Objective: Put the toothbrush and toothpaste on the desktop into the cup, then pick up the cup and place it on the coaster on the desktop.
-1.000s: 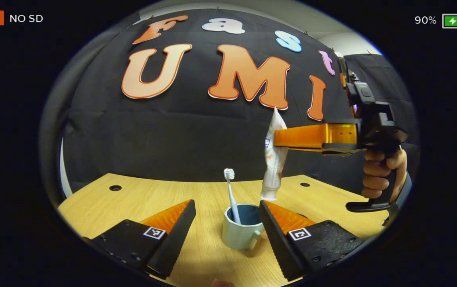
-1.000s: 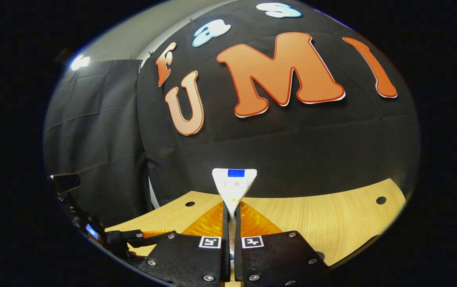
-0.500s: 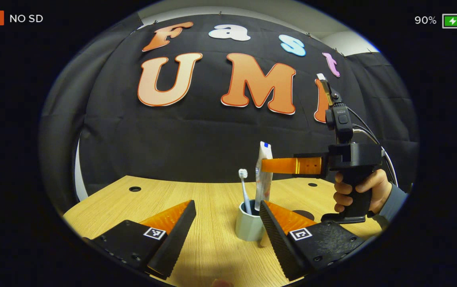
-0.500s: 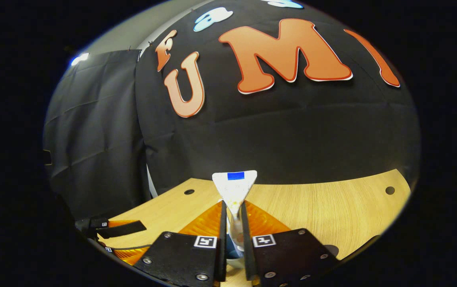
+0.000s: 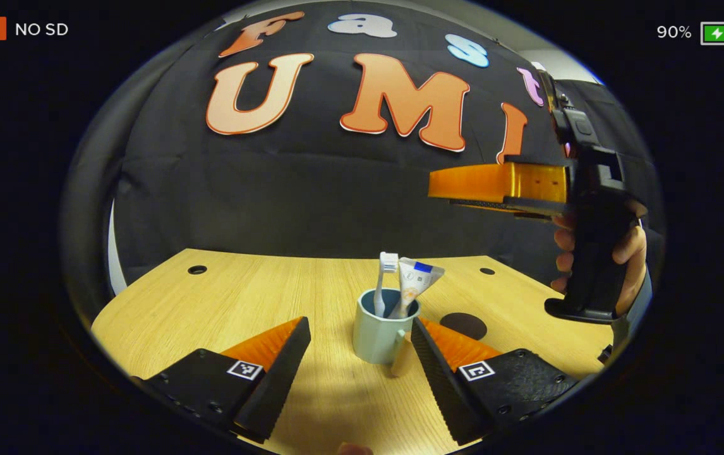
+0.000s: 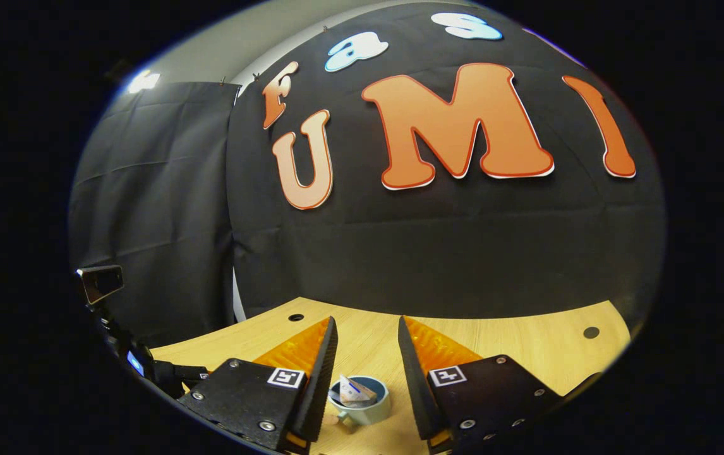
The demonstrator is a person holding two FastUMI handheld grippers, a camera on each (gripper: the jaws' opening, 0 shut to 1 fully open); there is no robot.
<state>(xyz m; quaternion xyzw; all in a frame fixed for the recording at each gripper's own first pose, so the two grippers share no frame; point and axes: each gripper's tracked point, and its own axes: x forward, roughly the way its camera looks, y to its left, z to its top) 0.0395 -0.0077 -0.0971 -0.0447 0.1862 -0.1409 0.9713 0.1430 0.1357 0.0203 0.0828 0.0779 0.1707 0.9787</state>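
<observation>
Left gripper view puts your left hand-held gripper nearest, low over the surface, fingers spread wide and empty. Just beyond and between them stands the cup, upright near the middle of the surface, its handle turned toward you. The toothbrush stands in it almost vertical, bristles up. The toothpaste is in it too, long axis leaning up and to the right, flat crimped end on top beside the brush head. So I judge loading done; what is left is lifting the cup onto the coaster, the dark disc just right of and behind it. Farther off, your right hand-held gripper hangs above the cup; right gripper view shows its fingers parted, nothing between them, the cup below.
</observation>
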